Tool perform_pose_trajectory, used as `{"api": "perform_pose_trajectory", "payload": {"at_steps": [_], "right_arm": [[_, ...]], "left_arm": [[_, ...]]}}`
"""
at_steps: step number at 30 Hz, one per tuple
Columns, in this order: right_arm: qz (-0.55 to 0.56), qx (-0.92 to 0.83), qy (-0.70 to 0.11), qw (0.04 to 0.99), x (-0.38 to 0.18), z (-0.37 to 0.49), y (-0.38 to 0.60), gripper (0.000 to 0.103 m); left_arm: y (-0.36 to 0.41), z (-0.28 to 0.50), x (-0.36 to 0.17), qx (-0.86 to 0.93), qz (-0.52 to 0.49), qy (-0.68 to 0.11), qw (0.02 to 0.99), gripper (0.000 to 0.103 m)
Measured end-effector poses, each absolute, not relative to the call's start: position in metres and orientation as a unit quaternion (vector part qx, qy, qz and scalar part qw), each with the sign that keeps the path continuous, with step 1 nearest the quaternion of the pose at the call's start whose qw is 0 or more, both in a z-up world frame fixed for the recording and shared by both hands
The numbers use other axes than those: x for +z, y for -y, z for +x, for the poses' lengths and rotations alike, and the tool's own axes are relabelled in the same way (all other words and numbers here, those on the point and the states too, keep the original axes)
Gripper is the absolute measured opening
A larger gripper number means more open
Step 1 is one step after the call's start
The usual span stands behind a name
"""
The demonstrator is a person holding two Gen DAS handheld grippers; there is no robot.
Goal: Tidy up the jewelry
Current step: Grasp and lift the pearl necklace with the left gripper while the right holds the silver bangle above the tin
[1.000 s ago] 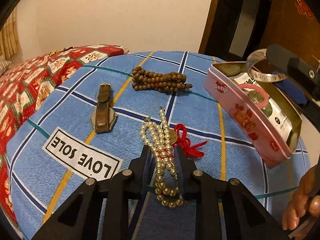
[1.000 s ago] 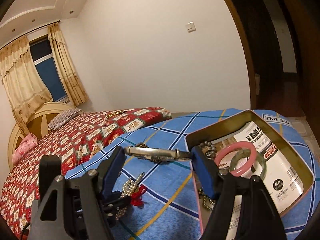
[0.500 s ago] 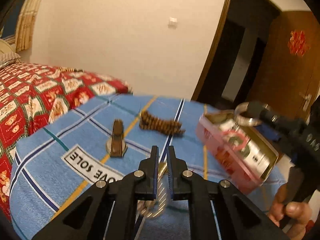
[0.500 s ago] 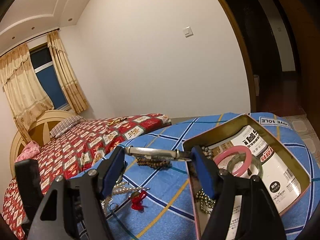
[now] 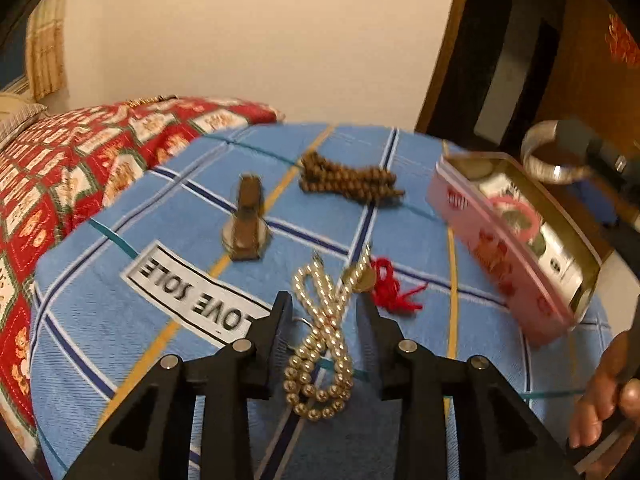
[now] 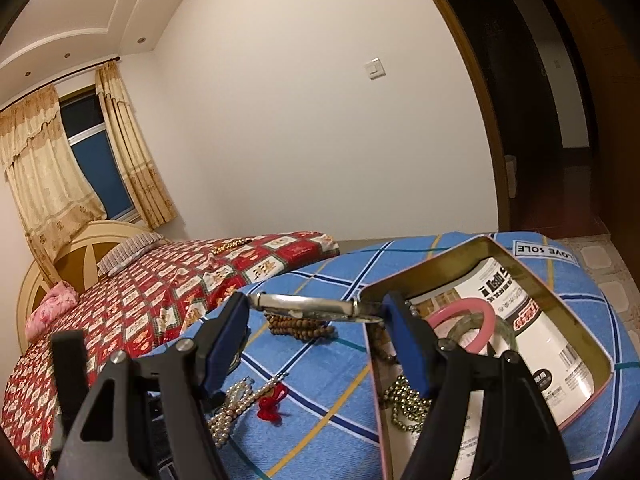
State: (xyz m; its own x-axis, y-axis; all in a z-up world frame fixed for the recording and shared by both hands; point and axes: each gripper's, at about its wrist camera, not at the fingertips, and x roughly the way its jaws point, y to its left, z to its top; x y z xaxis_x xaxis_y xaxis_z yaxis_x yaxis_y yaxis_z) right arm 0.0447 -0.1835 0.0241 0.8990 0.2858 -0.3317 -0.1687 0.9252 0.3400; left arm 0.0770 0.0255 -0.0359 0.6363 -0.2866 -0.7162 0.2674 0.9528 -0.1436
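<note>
A pearl necklace (image 5: 324,332) with a red tassel (image 5: 390,286) lies on the blue checked cloth (image 5: 120,320), between the open fingers of my left gripper (image 5: 324,312). My right gripper (image 6: 316,308) is shut on a silver bangle (image 6: 308,306) and holds it in the air beside the pink tin (image 6: 592,396); the bangle also shows in the left wrist view (image 5: 550,156). The pink tin (image 5: 500,240) holds a pink bangle (image 6: 468,320), a clear bangle and a bead chain (image 6: 404,400). A brown bead string (image 5: 348,180) and a watch (image 5: 246,220) lie farther back.
A bed with a red patterned cover (image 6: 140,300) lies to the left, behind the cloth. A doorway (image 6: 540,100) is at the right. A white "LOVE SOLE" label (image 5: 196,296) marks the cloth near my left gripper.
My left gripper was shut and raised half a second ago; now it is open and low, with its fingers on either side of the pearl necklace. My right gripper still holds the bangle.
</note>
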Motion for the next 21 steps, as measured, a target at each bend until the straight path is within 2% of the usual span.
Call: {"api": "perform_pose_trajectory", "payload": {"at_steps": [5,6,7,11,12,21], "right_arm": [[0.159,0.118,-0.190,0.962,0.024,0.044,0.188,0.072],[0.162,0.118,-0.191,0.961,0.024,0.045,0.189,0.072],[0.164,0.118,-0.192,0.960,0.024,0.045,0.190,0.072],[0.169,0.117,-0.192,0.960,0.024,0.045,0.192,0.072],[0.169,0.117,-0.191,0.960,0.024,0.044,0.192,0.072],[0.181,0.110,-0.170,0.962,0.029,0.038,0.202,0.072]], "left_arm": [[-0.025,0.079,-0.041,-0.141,-0.001,-0.412,0.900,0.034],[-0.024,0.078,-0.041,-0.147,0.001,-0.411,0.900,0.030],[-0.022,0.077,-0.041,-0.155,0.005,-0.413,0.898,0.015],[-0.022,0.075,-0.039,-0.166,-0.002,-0.406,0.899,0.011],[-0.028,0.073,-0.036,-0.171,-0.018,-0.394,0.903,0.007],[-0.055,0.065,-0.023,-0.179,-0.112,-0.336,0.918,0.005]]}}
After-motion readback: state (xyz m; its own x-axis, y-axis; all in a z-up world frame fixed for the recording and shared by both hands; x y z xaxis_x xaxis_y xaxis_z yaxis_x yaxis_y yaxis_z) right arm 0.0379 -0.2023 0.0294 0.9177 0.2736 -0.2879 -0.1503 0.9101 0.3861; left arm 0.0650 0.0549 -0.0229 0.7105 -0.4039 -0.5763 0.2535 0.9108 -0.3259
